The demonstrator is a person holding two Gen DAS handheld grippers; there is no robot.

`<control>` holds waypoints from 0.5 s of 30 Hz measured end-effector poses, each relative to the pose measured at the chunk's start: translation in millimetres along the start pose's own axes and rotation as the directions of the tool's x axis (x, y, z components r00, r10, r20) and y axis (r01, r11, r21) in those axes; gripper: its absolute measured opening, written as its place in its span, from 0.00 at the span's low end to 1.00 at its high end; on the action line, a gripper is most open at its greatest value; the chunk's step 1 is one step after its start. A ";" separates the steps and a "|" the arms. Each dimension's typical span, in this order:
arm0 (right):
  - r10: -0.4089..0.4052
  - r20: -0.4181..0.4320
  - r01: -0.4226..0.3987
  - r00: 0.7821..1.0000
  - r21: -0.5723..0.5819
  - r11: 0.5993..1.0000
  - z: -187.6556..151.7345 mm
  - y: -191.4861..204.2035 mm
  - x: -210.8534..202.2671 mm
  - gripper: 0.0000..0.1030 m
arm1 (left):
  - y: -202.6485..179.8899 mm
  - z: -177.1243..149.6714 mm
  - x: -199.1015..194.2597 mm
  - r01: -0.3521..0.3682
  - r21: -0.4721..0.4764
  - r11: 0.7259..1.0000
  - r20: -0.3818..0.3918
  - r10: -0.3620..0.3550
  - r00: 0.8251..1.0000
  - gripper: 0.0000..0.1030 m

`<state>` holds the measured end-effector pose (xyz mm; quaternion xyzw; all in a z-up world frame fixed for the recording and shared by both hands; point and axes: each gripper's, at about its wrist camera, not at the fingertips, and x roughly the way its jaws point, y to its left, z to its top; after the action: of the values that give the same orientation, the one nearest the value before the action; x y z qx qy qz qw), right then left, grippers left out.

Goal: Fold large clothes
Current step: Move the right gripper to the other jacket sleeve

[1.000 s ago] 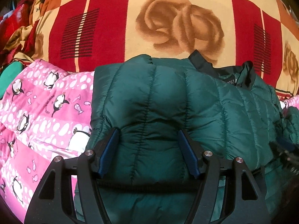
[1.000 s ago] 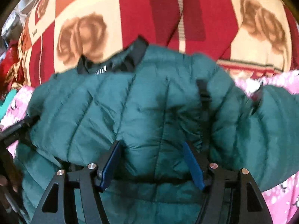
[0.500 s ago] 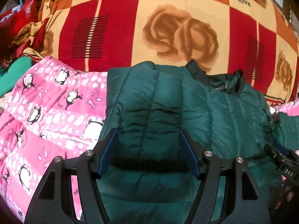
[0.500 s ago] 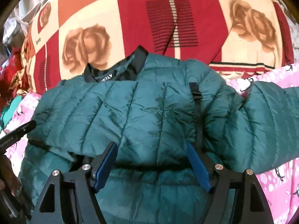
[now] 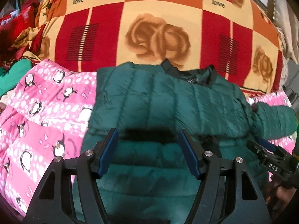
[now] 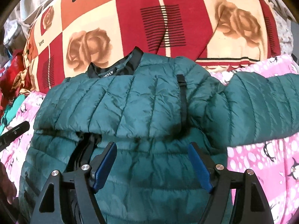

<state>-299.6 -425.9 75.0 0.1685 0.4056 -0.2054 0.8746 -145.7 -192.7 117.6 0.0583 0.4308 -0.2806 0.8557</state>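
Most likely to fail: the fold springing back. Puffy, slick quilting on the jacket (image 6: 130,102); a flap laid across the chest could well slide or puff open once let go. No grip on it now: left gripper (image 5: 147,153) gaping, nothing between the blue pads (image 5: 108,155), hanging just above the near half of the garment. Same for the right gripper (image 6: 152,166), wide apart and empty over the lower body. Second risk: the sleeve (image 6: 261,108), stretched out to the right onto the pink quilt (image 6: 261,168), unfolded and well clear of the torso; easy to drag crooked if pinched at the cuff alone, and likely to pull the already folded part askew. Third risk: soft bedding underneath, so pressing down to flatten may only sink the whole lot instead of creasing it.

Dark green puffer, stitched in narrow channels, shiny and a little crinkled. Black collar (image 6: 115,69) at the far end, against the red and cream rose blanket (image 6: 168,18), with a label showing inside. Left side seemingly folded across the chest, its edge forming a ridge running left to right just beyond the fingertips. Black strap (image 6: 182,97) down the right chest. Lying mid-bed, mostly on the pink penguin print, hem nearest.
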 end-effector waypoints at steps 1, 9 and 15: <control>0.000 0.000 0.000 1.000 0.003 1.000 -2.0 -1.4 -2.0 0.74 | -3.2 -3.2 -1.0 0.003 0.003 1.000 -0.003 -0.003 1.000 0.65; -0.012 0.000 0.012 1.000 0.021 1.000 -17.5 -14.9 -18.3 0.74 | -29.7 -25.0 -9.9 0.040 0.028 0.999 -0.024 -0.039 0.999 0.65; -0.025 -0.001 0.025 1.000 0.033 0.999 -27.5 -26.9 -24.8 0.74 | -49.2 -37.5 -12.5 0.055 0.044 0.998 -0.044 -0.053 0.998 0.65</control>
<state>-345.1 -430.8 73.9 0.1782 0.4045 -0.2229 0.8689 -204.1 -215.6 110.9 0.0720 0.4440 -0.3120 0.8368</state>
